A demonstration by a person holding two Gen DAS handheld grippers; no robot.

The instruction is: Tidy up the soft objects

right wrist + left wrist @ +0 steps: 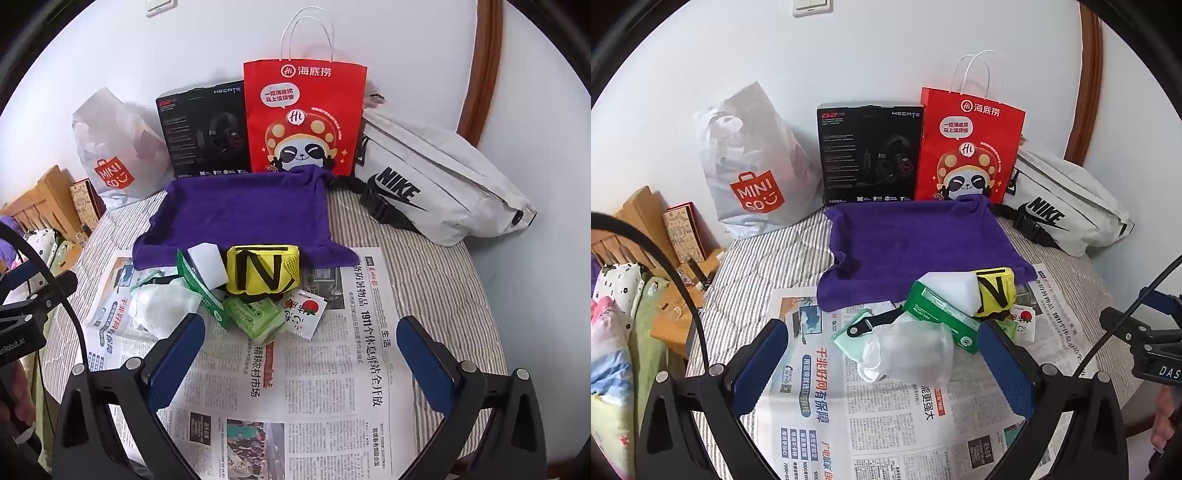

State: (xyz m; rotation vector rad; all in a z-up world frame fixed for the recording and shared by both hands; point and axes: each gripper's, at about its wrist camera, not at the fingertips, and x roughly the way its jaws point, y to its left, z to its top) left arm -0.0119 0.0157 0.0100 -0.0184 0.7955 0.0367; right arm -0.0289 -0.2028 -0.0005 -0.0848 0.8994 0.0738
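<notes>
Two newspapers [332, 369] cover a striped bed [436, 295]; white wall [184, 48] behind.

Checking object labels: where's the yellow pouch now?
In both views the yellow pouch sits mid-pile on the purple towel's front edge, right of the white sponge.

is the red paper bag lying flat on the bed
No, the red paper bag stands upright against the wall, handles up, between the black headset box and the white Nike bag.
</notes>
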